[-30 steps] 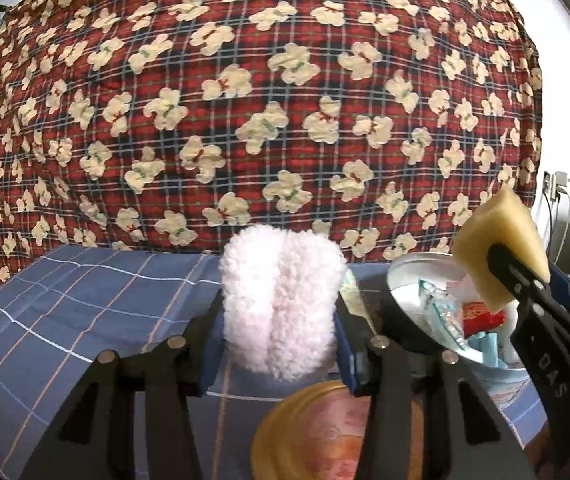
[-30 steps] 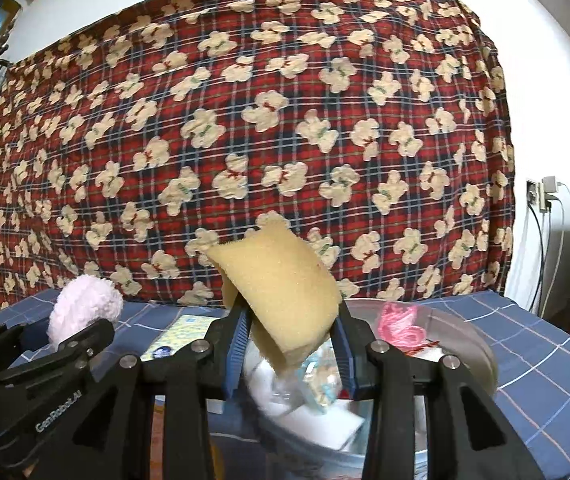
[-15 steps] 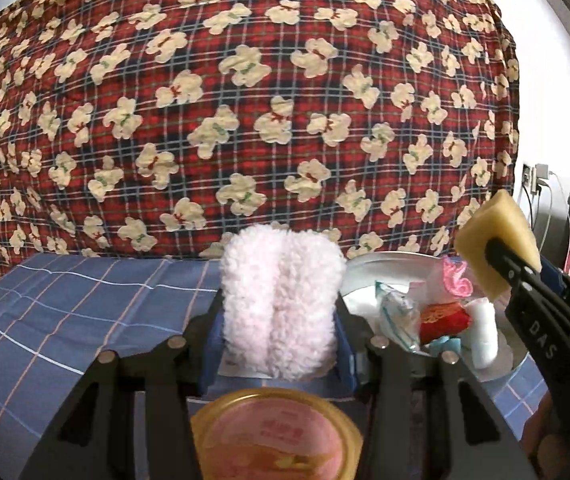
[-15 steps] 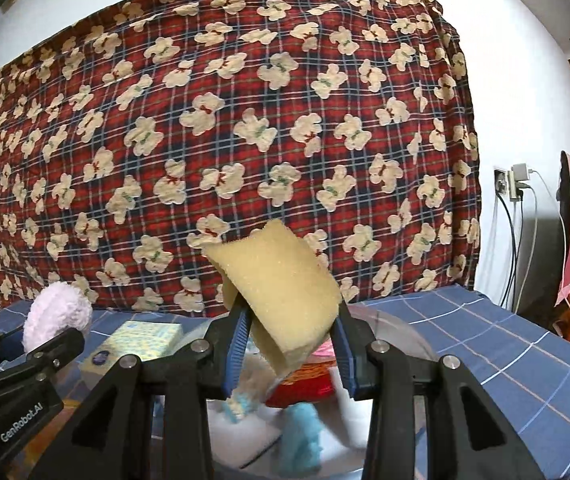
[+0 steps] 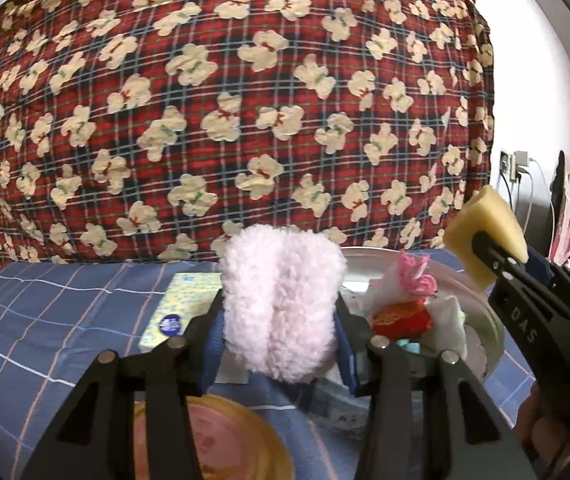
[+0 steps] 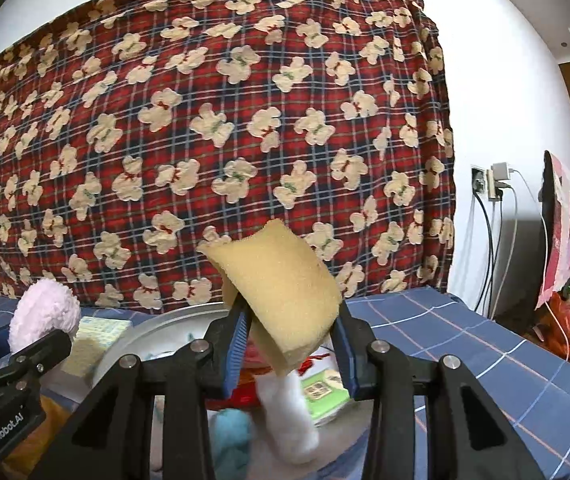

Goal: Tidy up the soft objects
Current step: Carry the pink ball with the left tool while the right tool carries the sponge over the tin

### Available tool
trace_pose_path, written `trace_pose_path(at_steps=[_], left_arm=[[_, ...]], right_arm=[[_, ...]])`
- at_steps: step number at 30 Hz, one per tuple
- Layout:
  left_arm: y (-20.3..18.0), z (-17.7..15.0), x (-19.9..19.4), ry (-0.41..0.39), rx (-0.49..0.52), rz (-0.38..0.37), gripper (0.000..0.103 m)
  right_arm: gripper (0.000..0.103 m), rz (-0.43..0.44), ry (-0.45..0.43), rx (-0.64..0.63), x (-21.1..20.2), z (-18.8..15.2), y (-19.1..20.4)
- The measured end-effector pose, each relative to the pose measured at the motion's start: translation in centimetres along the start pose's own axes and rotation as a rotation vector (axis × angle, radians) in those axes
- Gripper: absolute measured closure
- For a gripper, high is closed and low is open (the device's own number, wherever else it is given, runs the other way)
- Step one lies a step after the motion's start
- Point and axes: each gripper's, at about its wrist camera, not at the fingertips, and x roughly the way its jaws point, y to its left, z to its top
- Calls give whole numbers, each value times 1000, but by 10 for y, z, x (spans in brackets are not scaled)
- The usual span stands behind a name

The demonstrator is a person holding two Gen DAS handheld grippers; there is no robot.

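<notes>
In the left wrist view, a pink fluffy ball (image 5: 281, 308) is clamped between the fingers of the left claw (image 5: 279, 344), held above the counter (image 5: 45, 320) beside the metal basin (image 5: 481, 320). In the right wrist view, a yellow sponge (image 6: 285, 292) is pinched — bent over — in the right claw (image 6: 289, 344), directly above that basin (image 6: 153, 328).

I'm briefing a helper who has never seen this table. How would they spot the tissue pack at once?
Start at the blue checked tablecloth in front of the red bear-print blanket. Left of the round metal basin, behind the pink fluffy ball held by the left gripper, lies the tissue pack: the only flat, pale yellow rectangle, with a blue round sticker.
</notes>
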Motion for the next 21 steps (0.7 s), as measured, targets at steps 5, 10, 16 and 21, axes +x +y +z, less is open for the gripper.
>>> trace_pose_path(at_steps=[5,10,16,21], left_arm=[[-19,1,9,23,12,-38,56],[-45,0,21,58,33,-79,56],[-63,0,35,95,33,-97,56],[-70,-4,45,130,50,-94,56]], right_arm=[[61,-42,30,7,10,-1,-16],[61,-65,79,20,22,-3,-30],[61,-72,129,3,32,-7,-32],[61,-75,196,2,42,-11,-34]])
